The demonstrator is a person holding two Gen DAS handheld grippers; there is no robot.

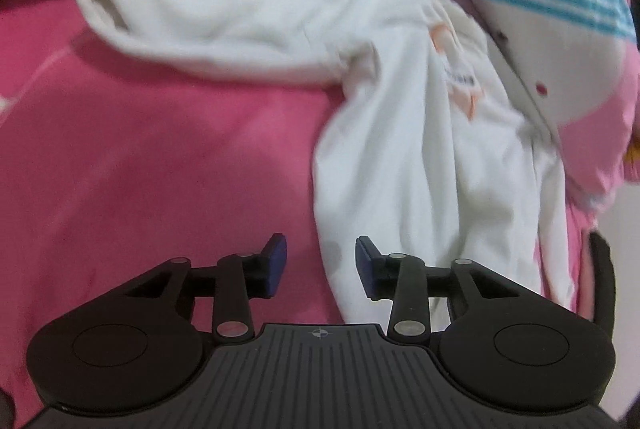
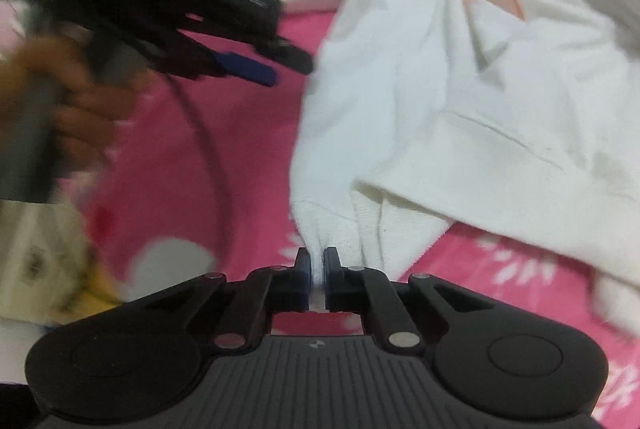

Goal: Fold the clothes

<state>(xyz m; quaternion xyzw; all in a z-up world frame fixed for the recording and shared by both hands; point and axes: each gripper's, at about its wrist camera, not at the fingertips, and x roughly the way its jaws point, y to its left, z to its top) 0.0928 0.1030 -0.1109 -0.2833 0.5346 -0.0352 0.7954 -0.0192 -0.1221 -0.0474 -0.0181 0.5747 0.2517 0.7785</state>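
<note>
Blurred at the left of the right wrist view: a hand (image 2: 80,117) wrapped round the handle of the left claw (image 2: 280,69), tilted down over the pink bed cover (image 1: 140,149). Hard to tell there how wide its jaws stand. From its own camera, left claw (image 1: 321,265) open, nothing between the pads, the edge of the white sweatshirt (image 1: 400,149) just beyond. Right claw (image 2: 316,277) closed on the ribbed hem of the white sweatshirt (image 2: 440,89), pointing steeply down. Far side of the bed cut off.
</note>
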